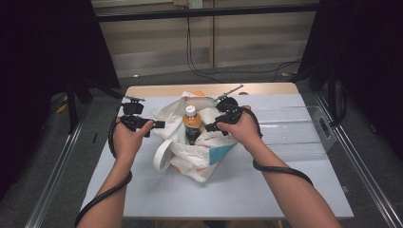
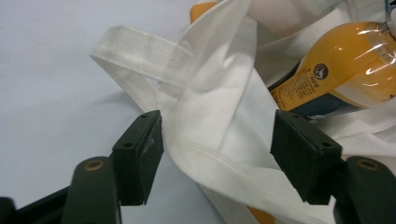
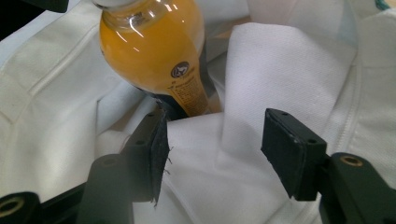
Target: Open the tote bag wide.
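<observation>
The work in hand looked like getting the orange drink bottle (image 1: 191, 124) into, or out of, the white cloth bag (image 1: 199, 156) at the centre of the high view, and the step seemed to be the opening of the bag's mouth from both sides. Which way the bottle was bound could not be told.

The left gripper (image 1: 158, 125), at centre left of the high view, was wide open and gripped nothing; in the left gripper view a fold of the bag's rim (image 2: 210, 140) lay between its jaws, with the strap loop (image 2: 135, 51) at upper left and the bottle (image 2: 345, 70) at upper right. The right gripper (image 1: 210, 127) was likewise spread wide and empty; in the right gripper view bag cloth (image 3: 210, 158) lay between its jaws and the bottle (image 3: 154, 51) stood at top centre, just beyond them.

In my judgement the next move called for each gripper to close on its own fold of rim, cloth only, clear of the bottle, then draw the folds apart.

Counted: one bottle, one bag, two grippers, one clear plastic bin (image 1: 304, 133) at the right of the high view, one desk (image 1: 247, 190). Something orange (image 1: 197, 94) peeked out behind the bag at its upper edge; what it was could not be told.
</observation>
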Demonstrator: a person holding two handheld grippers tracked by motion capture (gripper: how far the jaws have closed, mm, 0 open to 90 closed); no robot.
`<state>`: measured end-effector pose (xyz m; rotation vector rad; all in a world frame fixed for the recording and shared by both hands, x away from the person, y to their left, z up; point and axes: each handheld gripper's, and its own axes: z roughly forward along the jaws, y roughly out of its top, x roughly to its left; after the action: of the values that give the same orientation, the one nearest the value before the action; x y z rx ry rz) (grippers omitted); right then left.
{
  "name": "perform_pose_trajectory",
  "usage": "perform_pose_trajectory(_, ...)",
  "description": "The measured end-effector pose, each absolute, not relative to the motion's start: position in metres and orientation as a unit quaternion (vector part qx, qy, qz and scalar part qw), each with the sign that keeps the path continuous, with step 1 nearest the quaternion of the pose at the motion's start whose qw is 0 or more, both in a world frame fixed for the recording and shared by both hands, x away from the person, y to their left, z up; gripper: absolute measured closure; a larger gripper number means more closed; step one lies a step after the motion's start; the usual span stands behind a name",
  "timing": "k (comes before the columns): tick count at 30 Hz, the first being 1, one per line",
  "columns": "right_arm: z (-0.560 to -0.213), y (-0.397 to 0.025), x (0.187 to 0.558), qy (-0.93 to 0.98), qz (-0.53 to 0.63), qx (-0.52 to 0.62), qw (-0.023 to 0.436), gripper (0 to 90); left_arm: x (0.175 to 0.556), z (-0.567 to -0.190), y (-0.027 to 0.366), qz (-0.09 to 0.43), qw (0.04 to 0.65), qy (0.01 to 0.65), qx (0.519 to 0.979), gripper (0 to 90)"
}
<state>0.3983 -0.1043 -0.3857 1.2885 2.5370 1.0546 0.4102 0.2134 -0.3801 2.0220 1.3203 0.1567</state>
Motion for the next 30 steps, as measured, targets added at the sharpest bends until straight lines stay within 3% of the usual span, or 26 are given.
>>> perform_pose_trajectory(20,-0.38,-0.087,0.398,0.84,0.353,0.409,0.044,33.0,0.396,-0.388,0.242,0.065,0.359,0.526,0.768,19.6)
perform_pose_trajectory(30,-0.383,-0.079,0.398,0.845,0.349,0.402,0.042,31.4,0.391,-0.395,0.251,0.069,0.355,0.529,0.768,18.9)
